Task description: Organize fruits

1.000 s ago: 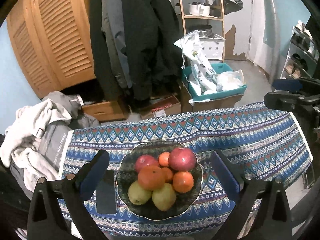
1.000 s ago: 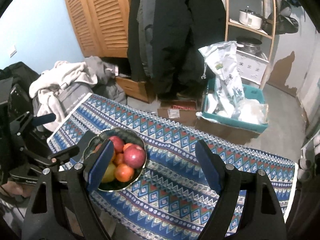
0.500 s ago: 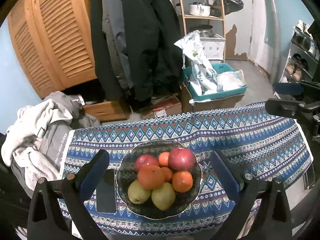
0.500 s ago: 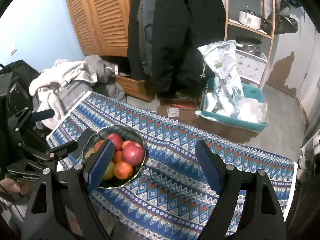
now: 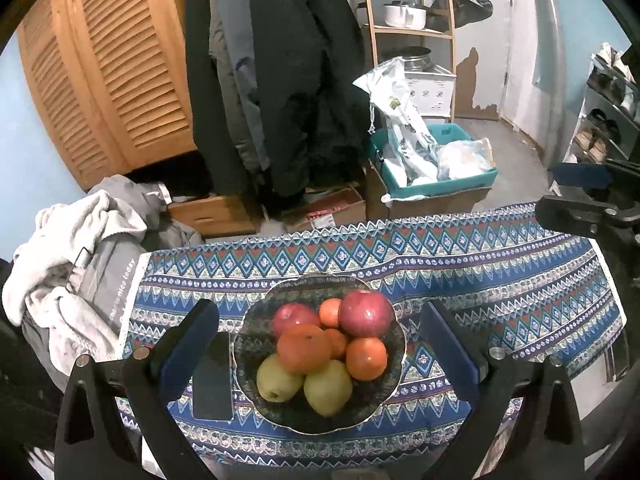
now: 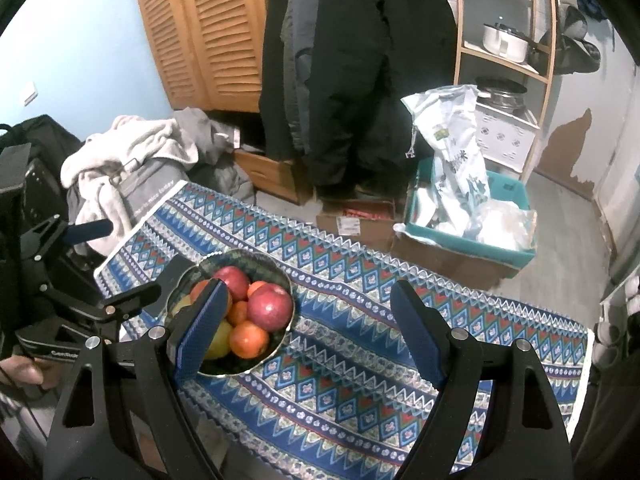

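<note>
Open left tongs (image 5: 320,344), fruit bowl (image 5: 394,364) between, phone (image 5: 213,376) beside

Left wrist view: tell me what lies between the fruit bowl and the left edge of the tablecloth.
A dark phone lies flat on the tablecloth, just left of the fruit bowl. The left wrist view shows it, partly behind the left gripper finger.
</note>
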Motion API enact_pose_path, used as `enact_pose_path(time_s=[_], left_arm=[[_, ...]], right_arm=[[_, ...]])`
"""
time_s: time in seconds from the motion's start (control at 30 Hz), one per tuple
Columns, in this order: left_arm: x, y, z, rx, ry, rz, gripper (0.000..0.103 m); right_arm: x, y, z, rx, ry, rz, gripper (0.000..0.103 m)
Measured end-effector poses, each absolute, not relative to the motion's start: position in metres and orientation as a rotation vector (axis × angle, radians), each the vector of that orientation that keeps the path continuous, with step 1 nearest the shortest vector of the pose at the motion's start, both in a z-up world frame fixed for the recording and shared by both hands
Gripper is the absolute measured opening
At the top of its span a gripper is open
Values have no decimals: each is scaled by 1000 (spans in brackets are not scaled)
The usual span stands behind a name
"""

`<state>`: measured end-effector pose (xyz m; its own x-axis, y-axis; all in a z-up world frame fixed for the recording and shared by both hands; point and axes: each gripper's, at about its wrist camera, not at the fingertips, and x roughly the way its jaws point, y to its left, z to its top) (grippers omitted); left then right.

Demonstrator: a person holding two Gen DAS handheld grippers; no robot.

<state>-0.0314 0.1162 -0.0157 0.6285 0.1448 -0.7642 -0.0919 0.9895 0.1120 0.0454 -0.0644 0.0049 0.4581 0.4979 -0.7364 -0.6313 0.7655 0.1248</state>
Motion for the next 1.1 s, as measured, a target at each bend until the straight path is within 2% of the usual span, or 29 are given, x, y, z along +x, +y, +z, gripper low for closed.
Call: enact_pose_path(time_s=[1.1], left_arm=[[-32, 116, -17, 56, 894, 125, 102]], right_arm=[[45, -60, 6, -199, 846, 705, 82]])
